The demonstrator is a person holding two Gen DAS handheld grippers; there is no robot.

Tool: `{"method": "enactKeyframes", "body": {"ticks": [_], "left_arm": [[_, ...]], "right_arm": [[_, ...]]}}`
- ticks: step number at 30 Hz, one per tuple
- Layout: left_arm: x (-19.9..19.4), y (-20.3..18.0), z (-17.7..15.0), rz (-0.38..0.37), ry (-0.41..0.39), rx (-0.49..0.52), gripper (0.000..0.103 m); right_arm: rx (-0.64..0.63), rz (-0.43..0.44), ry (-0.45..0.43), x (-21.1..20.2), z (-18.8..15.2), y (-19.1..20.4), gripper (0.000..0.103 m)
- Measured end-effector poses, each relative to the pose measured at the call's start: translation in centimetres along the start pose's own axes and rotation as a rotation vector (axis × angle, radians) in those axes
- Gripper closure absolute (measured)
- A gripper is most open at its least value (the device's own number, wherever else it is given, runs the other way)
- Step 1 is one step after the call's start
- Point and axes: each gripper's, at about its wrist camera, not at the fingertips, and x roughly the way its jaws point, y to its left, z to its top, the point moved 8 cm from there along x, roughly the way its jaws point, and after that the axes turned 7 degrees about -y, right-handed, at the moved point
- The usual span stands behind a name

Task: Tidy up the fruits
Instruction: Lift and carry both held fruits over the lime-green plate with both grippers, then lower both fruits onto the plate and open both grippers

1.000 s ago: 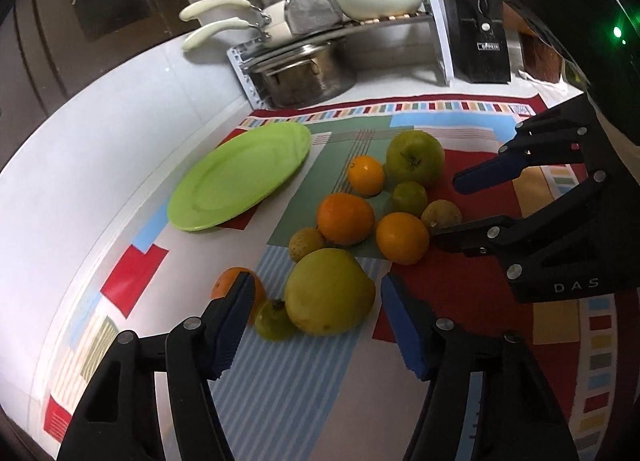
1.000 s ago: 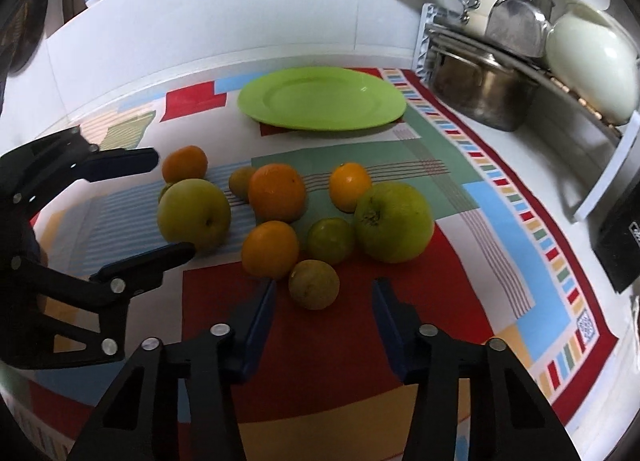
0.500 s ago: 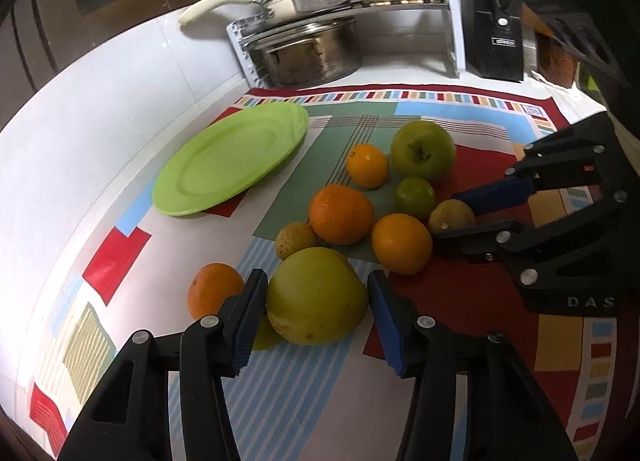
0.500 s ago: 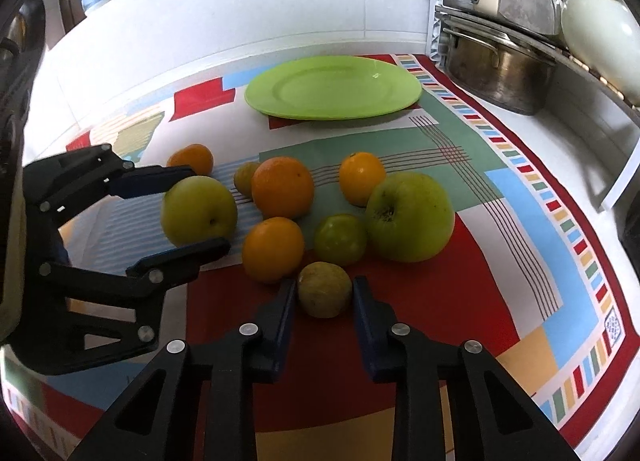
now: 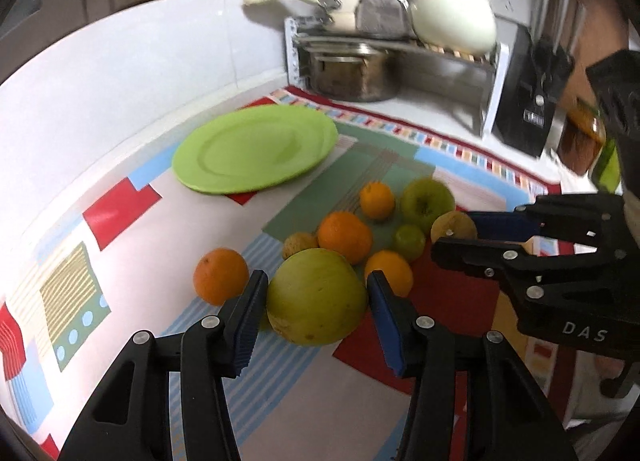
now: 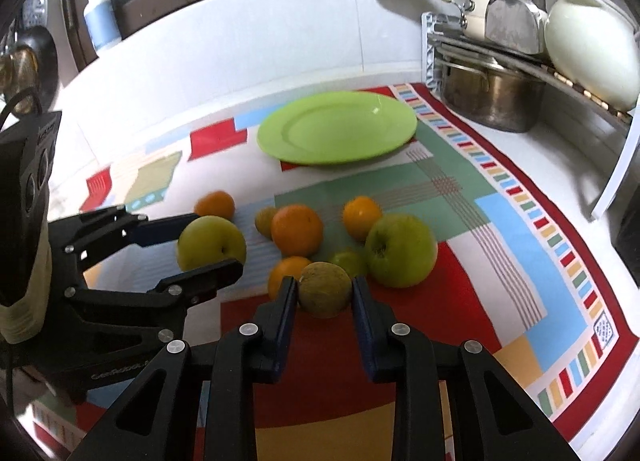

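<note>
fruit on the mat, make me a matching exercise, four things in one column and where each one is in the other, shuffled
Things:
1. large green apple
2. small brownish fruit
3. green plate
4. steel pot

Places:
A. bare, on the mat behind the fruit
B. between the left gripper's jaws
C. under the dish rack shelf
D. between the right gripper's jaws

Pairs: 1-B, 2-D, 3-A, 4-C

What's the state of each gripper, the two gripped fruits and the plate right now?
left gripper: shut on the large green apple.
large green apple: held between the pads, lifted or not unclear.
right gripper: shut on the small brownish fruit.
small brownish fruit: clamped between the fingers.
green plate: flat on the mat, nothing on it.
</note>
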Motion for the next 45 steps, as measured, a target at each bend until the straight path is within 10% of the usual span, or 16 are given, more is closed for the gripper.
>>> {"method": "enactKeyframes", "body": {"ticks": [18, 45], "left_arm": [[2.9, 5.0, 9.0, 0.01, -0.077, -0.139, 0.052], [14.4, 10.7, 9.0, 0.023, 0.122, -0.203, 0.044]], "right_arm": [[-0.087, 0.059, -0.094, 2.9, 10.8, -0.9, 0.074], [-0.1, 0.089, 0.16, 17.8, 13.2, -4.7, 0.063]]}}
